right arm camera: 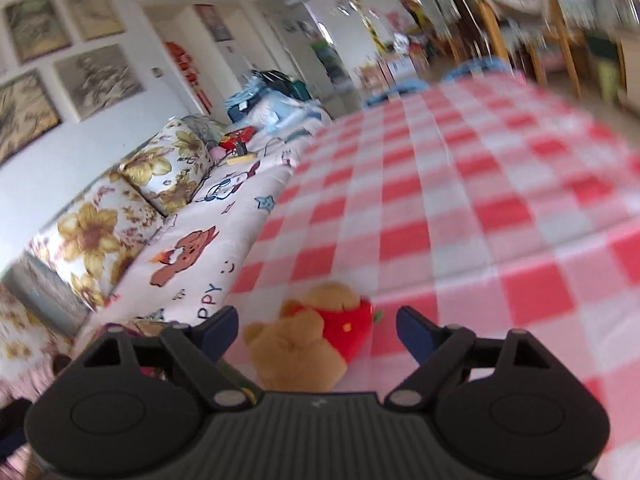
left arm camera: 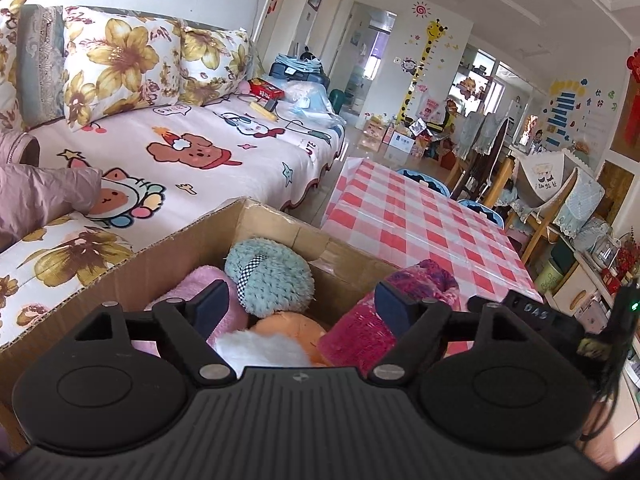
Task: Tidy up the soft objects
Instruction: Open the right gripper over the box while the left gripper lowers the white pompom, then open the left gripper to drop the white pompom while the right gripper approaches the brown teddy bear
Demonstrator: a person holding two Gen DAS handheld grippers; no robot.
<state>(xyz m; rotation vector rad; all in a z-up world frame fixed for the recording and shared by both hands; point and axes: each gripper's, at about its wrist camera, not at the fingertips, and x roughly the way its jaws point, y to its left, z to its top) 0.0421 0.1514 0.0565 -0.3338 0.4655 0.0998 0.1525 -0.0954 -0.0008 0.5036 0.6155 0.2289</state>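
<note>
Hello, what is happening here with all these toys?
A person with two hand-held grippers is gathering soft things into a brown cardboard box. The open left gripper hovers over the box, which holds a fluffy teal slipper. The open right gripper approaches a tan teddy bear in red on the red-checked tablecloth.

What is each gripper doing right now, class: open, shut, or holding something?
Left gripper: open, holding nothing, poised over the cardboard box of soft toys.
Right gripper: open, holding nothing; the teddy bear lies between its fingers on the checked tablecloth.
</note>
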